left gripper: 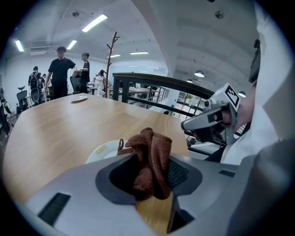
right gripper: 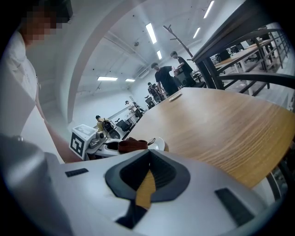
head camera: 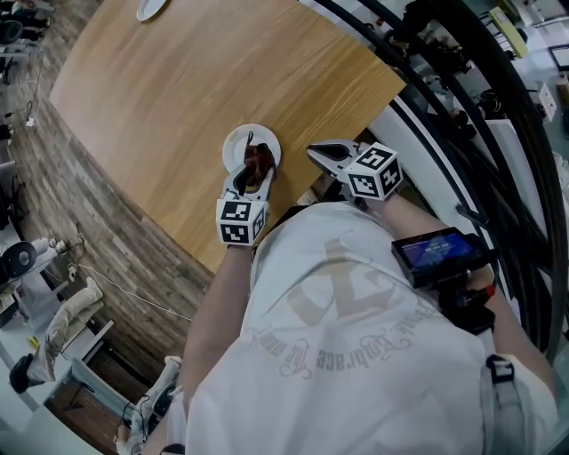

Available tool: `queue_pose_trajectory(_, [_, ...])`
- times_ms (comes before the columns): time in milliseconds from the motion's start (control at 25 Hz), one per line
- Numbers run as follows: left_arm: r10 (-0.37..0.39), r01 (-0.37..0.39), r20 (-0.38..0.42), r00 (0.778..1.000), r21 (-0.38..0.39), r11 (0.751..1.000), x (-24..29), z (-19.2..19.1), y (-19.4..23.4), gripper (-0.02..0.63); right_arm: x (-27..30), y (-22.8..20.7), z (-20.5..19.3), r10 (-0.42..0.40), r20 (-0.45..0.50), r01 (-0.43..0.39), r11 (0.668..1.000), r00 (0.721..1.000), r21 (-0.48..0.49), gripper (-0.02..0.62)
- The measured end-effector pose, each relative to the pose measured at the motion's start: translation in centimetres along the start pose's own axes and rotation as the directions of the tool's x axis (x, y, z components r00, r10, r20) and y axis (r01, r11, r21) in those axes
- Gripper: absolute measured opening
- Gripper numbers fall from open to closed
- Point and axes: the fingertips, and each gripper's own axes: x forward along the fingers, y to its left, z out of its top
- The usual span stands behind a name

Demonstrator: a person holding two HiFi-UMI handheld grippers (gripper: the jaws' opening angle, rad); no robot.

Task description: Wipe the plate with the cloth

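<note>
A small white plate (head camera: pixel 240 145) sits near the wooden table's (head camera: pixel 196 80) near edge. My left gripper (head camera: pixel 257 176) is shut on a bunched brown cloth (head camera: pixel 260 159), which rests over the plate's right side. In the left gripper view the cloth (left gripper: pixel 154 143) stands up between the jaws of the left gripper (left gripper: pixel 152 160), with the plate (left gripper: pixel 102 150) just behind it. My right gripper (head camera: pixel 324 156) is shut and holds nothing, over the table edge to the right of the plate. From the right gripper view (right gripper: pixel 148 157) I see the cloth (right gripper: pixel 131 144) and plate (right gripper: pixel 159 144) to the left.
A second white plate (head camera: pixel 151 9) lies at the table's far end. Several people (left gripper: pixel 62 69) stand beyond it beside a coat stand (left gripper: pixel 109 60). A black railing (left gripper: pixel 152 90) runs along the table's right. A device with a screen (head camera: pixel 436 251) hangs at the person's right side.
</note>
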Motion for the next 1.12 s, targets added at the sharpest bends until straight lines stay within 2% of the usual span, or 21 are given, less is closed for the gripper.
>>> queue_pose_trajectory(120, [-0.028,0.028,-0.006,1.000,0.014,1.000,0.2,-0.2,-1.4,0.169,0.2,0.4,0.1,0.010,-0.005,-0.010,1.000,1.000,-0.004,0.014])
queue_pose_trajectory(240, [-0.025,0.025,-0.007,1.000,0.012,1.000,0.4,-0.4,-1.5,0.169,0.2,0.4,-0.1,0.010,-0.010,-0.011,1.000,1.000,-0.004,0.014])
queue_pose_trajectory(600, [0.026,-0.026,0.004,1.000,-0.004,1.000,0.9,0.9,2.1,0.169,-0.2,-0.2,-0.5,-0.007,-0.009,0.007,1.000,1.000,0.012,0.014])
queue_pose_trajectory(960, [0.106,-0.106,0.019,0.994,0.006,0.994,1.3,3.0,7.6,0.169,-0.1,-0.4,-0.4,-0.016,-0.009,0.017,1.000,1.000,0.019,0.014])
queue_pose_trajectory(1120, [0.108,-0.108,0.032,0.994,-0.007,0.994,1.7,3.9,8.3,0.169,-0.5,-0.5,-0.4,-0.022,-0.013,0.023,0.999,1.000,0.024,0.014])
